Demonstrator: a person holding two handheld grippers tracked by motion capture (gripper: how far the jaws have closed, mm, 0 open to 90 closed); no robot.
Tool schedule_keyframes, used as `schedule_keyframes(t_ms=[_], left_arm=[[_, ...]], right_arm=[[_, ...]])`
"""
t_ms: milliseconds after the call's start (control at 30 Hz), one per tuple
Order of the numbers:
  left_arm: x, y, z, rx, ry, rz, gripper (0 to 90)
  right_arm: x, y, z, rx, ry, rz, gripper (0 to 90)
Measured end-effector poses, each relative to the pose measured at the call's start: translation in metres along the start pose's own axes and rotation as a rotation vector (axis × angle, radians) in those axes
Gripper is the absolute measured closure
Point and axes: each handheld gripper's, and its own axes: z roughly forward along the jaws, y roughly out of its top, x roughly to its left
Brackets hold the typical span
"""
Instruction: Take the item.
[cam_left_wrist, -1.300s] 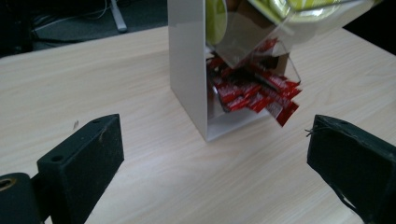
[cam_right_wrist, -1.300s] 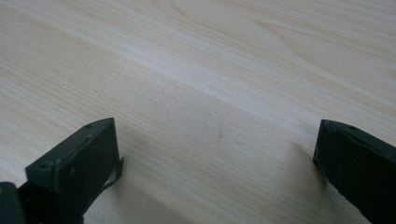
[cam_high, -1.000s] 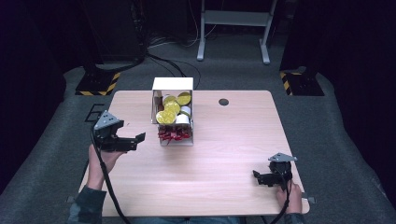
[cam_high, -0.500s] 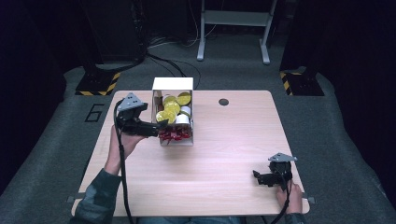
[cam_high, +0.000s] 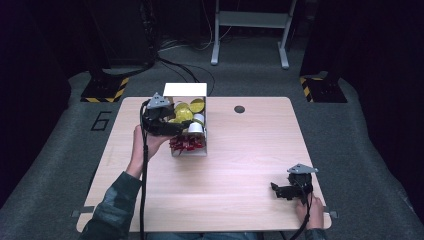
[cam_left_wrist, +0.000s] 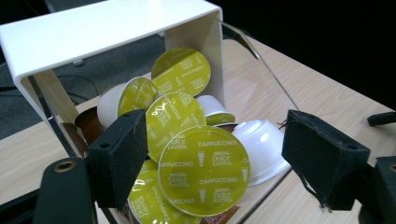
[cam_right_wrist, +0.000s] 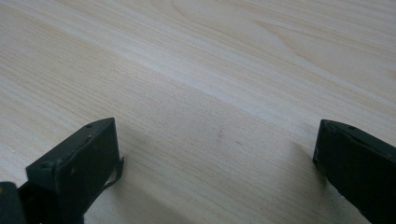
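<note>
Several yellow-lidded white coffee capsules (cam_left_wrist: 201, 172) are framed by the spread-jawed left gripper (cam_left_wrist: 212, 170). The right gripper (cam_right_wrist: 215, 172) is held released above the light wooden table (cam_right_wrist: 233, 70).

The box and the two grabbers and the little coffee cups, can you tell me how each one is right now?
white box: open-topped, holds a heap of pods.
front cappuccino pod: tilted, sealed foil lid faces the camera, sits between the open left jaws.
white pod: lies with its white body showing.
left gripper: open, at the box.
right gripper: open, low over bare table, holds nothing.
</note>
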Motion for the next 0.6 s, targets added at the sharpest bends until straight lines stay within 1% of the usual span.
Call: schedule_keyframes(t_ms=[33, 67, 167, 200, 267, 300, 333, 367, 600], left_arm=[[0.0, 0.0, 0.001, 0.005, 0.008, 0.003, 24.9], [0.0, 0.0, 0.002, 0.009, 0.008, -0.001, 25.6], [-0.001, 0.0, 0.004, 0.02, 0.017, 0.012, 27.7], [-0.001, 0.0, 0.005, 0.017, 0.016, 0.01, 28.2], [-0.002, -0.001, 0.008, 0.034, 0.031, 0.009, 29.2], [-0.002, -0.001, 0.008, 0.034, 0.031, 0.009, 29.5], [-0.001, -0.002, 0.009, 0.042, 0.026, -0.002, 30.3], [-0.002, -0.002, 0.01, 0.049, 0.032, -0.002, 31.1], [0.0, -0.005, 0.013, 0.067, 0.03, -0.014, 32.6]], right_arm=[[0.0, 0.0, 0.0, 0.0, 0.001, -0.002, 0.0], [0.0, 0.0, 0.0, 0.0, 0.001, -0.002, 0.0], [0.0, 0.0, 0.0, 0.0, 0.0, 0.0, 0.0], [0.0, 0.0, 0.0, -0.001, 0.0, -0.001, 0.0], [0.0, 0.0, 0.0, 0.0, 0.0, -0.001, 0.0], [0.0, 0.0, 0.0, 0.0, 0.0, -0.001, 0.0], [0.0, 0.0, 0.0, 0.0, 0.0, -0.001, 0.0], [0.0, 0.0, 0.0, 0.0, 0.0, -0.001, 0.0], [0.0, 0.0, 0.0, 0.0, 0.001, -0.002, 0.0]])
